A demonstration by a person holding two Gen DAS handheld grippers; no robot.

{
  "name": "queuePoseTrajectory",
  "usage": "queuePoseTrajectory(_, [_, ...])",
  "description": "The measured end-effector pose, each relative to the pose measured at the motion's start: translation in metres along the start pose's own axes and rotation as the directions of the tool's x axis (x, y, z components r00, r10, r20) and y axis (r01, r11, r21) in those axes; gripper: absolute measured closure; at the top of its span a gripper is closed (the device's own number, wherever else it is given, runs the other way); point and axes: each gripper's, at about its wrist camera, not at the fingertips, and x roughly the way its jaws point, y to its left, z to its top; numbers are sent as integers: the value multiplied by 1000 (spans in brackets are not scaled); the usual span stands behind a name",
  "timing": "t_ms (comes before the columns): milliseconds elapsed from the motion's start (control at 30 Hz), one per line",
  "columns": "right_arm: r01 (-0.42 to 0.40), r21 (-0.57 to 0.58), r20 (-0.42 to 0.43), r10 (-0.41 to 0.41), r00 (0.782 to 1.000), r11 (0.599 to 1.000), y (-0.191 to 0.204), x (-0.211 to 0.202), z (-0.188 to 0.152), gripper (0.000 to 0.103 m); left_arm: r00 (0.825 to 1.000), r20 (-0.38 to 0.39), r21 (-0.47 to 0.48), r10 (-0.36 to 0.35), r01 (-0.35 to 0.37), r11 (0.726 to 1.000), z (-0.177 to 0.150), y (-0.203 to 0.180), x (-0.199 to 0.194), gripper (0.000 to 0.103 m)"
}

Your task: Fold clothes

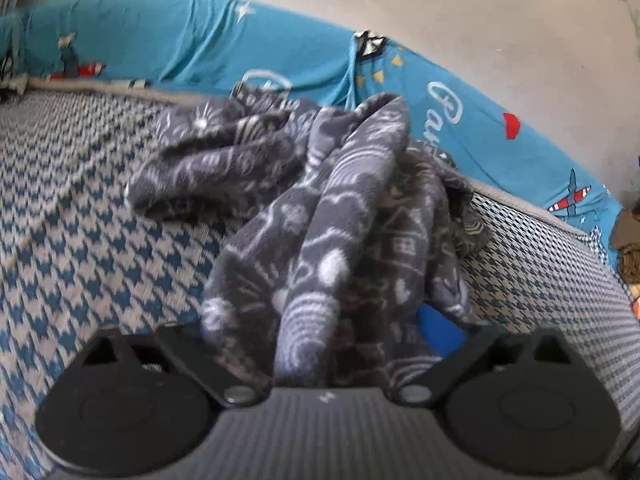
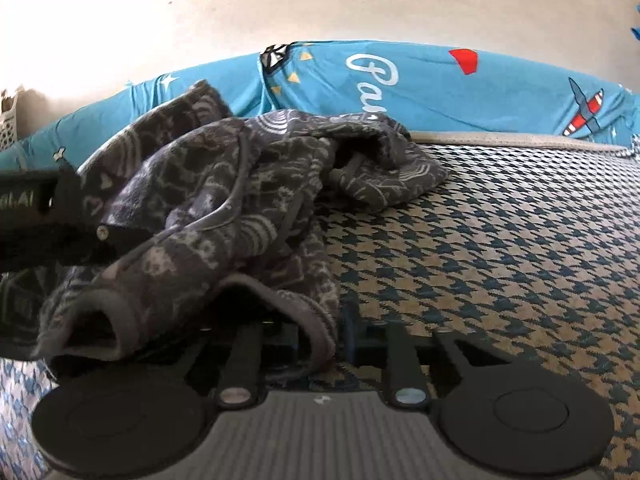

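A dark grey fleece garment point(image 1: 352, 184) with pale line patterns lies crumpled on the houndstooth bed cover point(image 1: 80, 200). In the left wrist view my left gripper point(image 1: 316, 320) has its jaws wide apart, and a thick bunch of the garment fills the gap. The cloth hides the left finger; only the right blue pad point(image 1: 434, 320) shows. In the right wrist view the garment point(image 2: 224, 184) heaps up at left. My right gripper point(image 2: 324, 336) is shut on its grey hem point(image 2: 312, 320). The left gripper's black body point(image 2: 60, 220) pokes into the cloth from the left.
A turquoise printed sheet point(image 2: 440, 88) runs along the pale wall behind the bed. The houndstooth cover point(image 2: 500, 240) stretches bare to the right of the garment. A white basket point(image 2: 8, 128) stands at far left. A brownish heap point(image 1: 630, 248) sits at the bed's right edge.
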Motion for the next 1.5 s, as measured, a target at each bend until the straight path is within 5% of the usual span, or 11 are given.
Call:
queuePoseTrajectory(67, [28, -4, 18, -28, 999, 1000, 1, -3, 1, 96, 1000, 4, 16, -19, 19, 1000, -1, -2, -2, 46])
queuePoseTrajectory(167, [100, -23, 62, -98, 993, 995, 2, -12, 3, 100, 1000, 27, 59, -4, 3, 998, -3, -8, -5, 58])
queuePoseTrajectory(500, [306, -15, 247, -293, 924, 952, -12, -70, 15, 101, 997, 59, -34, 51, -49, 998, 2, 19, -21, 61])
queuePoseTrajectory(800, [385, 86, 224, -395, 891, 919, -55, -111, 6, 101, 1000, 5, -57, 21, -20, 998, -20, 27, -47, 63])
queuePoseTrajectory(933, [416, 121, 195, -432, 880, 902, -73, -117, 0, 99, 1000, -15, -35, -3, 3, 999, -36, 24, -57, 59])
queuePoseTrajectory(1100, [409, 123, 132, -424, 896, 904, -85, -108, -8, 87, 998, -12, -19, -60, 60, 998, -50, 16, -77, 43])
queuePoseTrajectory(1167, [400, 119, 118, -413, 903, 909, -85, -107, -10, 84, 997, 0, 10, -75, 75, 997, -57, 8, -85, 28])
queuePoseTrajectory(1300, [407, 167, 55, -420, 906, 898, -93, -106, -9, 69, 996, 15, 87, -92, 90, 992, -63, -12, -92, 19])
queuePoseTrajectory(1500, [379, 206, 36, -395, 918, 902, -98, -113, -6, 63, 994, 20, 121, -108, 105, 987, -60, -33, -92, 7])
